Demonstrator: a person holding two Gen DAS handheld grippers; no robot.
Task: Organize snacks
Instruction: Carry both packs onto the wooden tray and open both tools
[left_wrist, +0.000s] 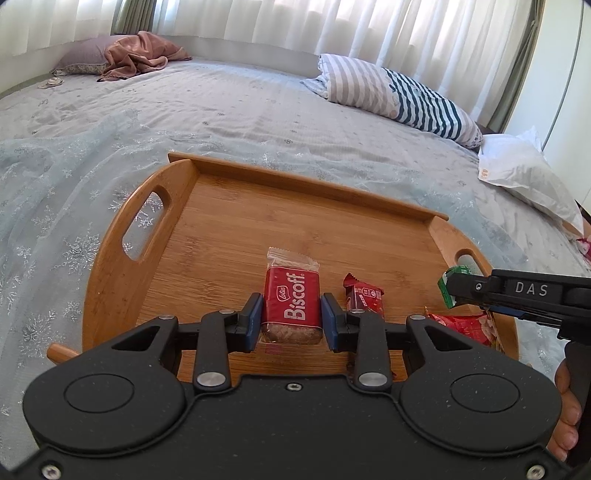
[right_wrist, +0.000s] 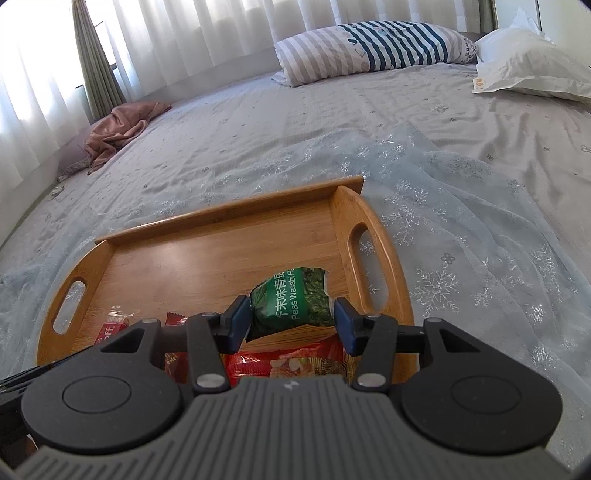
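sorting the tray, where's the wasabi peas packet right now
In the right wrist view the wasabi peas packet sits between the right hand-held gripper fingers, over the wooden tray's right end, above a red snack bag.

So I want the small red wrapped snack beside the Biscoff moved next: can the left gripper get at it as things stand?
Probably not yet: the left gripper is shut on the Biscoff packet. The small red snack lies uncovered just right of it on the wooden tray.
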